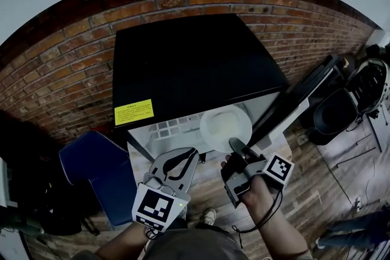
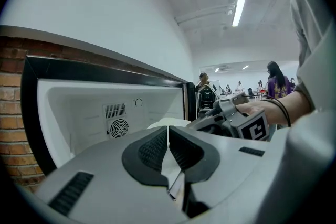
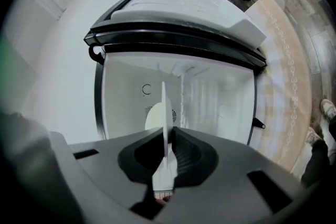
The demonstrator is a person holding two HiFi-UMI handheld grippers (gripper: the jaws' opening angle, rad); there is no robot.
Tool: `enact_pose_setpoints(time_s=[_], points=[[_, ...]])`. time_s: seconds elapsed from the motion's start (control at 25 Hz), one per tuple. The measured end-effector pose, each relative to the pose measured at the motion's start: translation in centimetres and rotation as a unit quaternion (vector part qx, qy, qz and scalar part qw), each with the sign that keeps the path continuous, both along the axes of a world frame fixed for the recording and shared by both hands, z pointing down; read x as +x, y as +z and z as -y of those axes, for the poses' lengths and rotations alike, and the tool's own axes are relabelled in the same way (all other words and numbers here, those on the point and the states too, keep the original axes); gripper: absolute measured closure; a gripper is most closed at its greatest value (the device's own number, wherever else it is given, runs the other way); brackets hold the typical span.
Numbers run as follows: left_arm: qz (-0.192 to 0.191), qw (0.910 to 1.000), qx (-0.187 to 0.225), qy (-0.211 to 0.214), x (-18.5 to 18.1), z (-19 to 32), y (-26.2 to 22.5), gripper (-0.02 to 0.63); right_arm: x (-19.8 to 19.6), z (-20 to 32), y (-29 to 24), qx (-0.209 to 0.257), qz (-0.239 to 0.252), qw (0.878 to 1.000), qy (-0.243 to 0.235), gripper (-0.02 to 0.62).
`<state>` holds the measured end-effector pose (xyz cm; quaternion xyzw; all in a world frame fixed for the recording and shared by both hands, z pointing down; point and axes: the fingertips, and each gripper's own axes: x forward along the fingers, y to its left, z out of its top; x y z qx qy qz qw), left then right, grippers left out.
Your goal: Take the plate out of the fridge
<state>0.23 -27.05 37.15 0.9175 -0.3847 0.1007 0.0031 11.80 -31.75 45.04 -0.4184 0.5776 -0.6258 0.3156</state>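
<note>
Grey right tool: clenched on the rim of the white plate.
Left tool: pinched closed, holding nothing, just beside the plate.
Plate: at the open front of the black fridge.
Done: door open, plate gripped.
Left to do: we think we must pull the plate fully clear.
Right gripper view: shows us the plate edge-on between the jaws.
Head view: only here we see the brick wall behind the fridge.
</note>
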Motion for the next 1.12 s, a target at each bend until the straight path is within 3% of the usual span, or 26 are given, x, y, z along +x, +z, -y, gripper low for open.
enact_pose_setpoints(time_s=[0.52, 1.12], points=[[-0.016, 0.9988, 0.018, 0.043, 3.0, -0.7, -2.4, 0.583, 4.4, -6.0, -6.2, 0.046, 0.001, 0.998, 0.044, 0.555], [-0.015, 0.9868, 0.023, 0.159, 10.8, -3.5, -1.7, 0.583, 11.5, -13.0, -5.2, 0.04, -0.005, 0.987, 0.153, 0.554]])
